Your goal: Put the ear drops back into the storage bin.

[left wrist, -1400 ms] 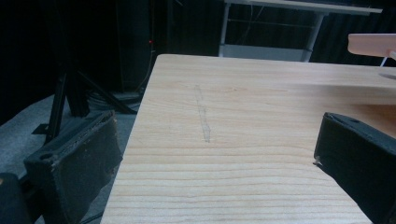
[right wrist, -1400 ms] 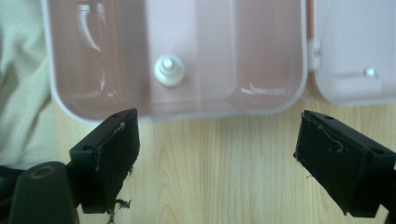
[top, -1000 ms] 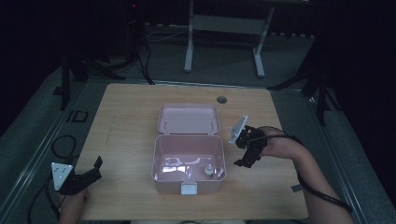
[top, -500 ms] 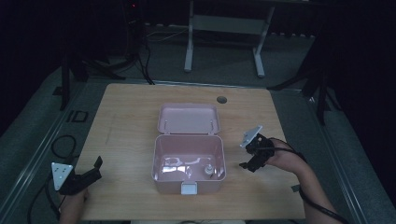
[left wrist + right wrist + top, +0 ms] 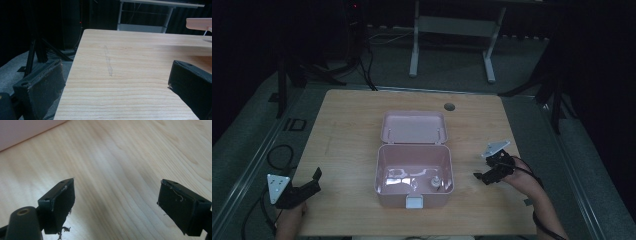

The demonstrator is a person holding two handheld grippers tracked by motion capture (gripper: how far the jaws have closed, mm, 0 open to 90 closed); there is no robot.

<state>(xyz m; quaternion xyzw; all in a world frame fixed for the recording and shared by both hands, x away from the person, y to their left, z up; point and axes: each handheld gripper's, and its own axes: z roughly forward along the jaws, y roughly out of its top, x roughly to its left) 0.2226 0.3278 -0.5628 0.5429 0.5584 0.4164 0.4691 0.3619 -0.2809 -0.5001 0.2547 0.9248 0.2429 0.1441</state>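
Observation:
A pink box (image 5: 414, 172) stands open in the middle of the wooden table (image 5: 347, 130), its lid (image 5: 413, 127) laid back behind it. Small pale objects (image 5: 434, 182) lie in the box's bottom near its front right corner; they are too small to tell apart. My right gripper (image 5: 484, 175) hangs open just right of the box, low over bare wood (image 5: 117, 170), with nothing between its jaws. My left gripper (image 5: 312, 184) is open at the table's front left corner, empty, facing along the left edge (image 5: 75, 57). A corner of the pink box (image 5: 200, 23) shows at the far right.
A round cable hole (image 5: 449, 106) sits in the table behind the lid. Beyond the table stand a metal desk frame (image 5: 452, 30) and dark stands with cables (image 5: 357, 55) on grey carpet. A cable loops (image 5: 279, 155) beside the table's left edge.
My right gripper has drawn back from the box's right side toward the front right of the table. The left gripper has stayed in place.

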